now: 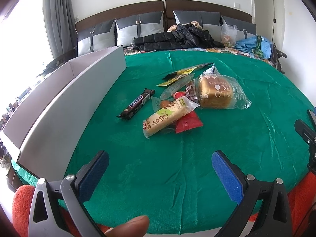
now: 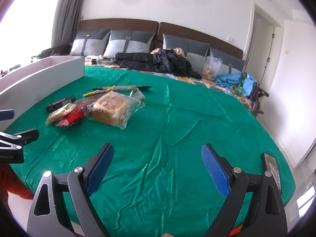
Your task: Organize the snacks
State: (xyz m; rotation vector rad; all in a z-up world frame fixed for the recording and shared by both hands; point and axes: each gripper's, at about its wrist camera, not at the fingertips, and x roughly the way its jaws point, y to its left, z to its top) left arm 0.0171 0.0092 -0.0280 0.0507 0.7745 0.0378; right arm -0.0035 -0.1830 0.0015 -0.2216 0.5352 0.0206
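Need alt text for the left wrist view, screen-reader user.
An open left gripper hovers empty over a green cloth, facing a small pile of wrapped snacks: a packaged bread loaf, a chocolate bar lying apart to the left, a cracker pack. A white divided box stands at left.
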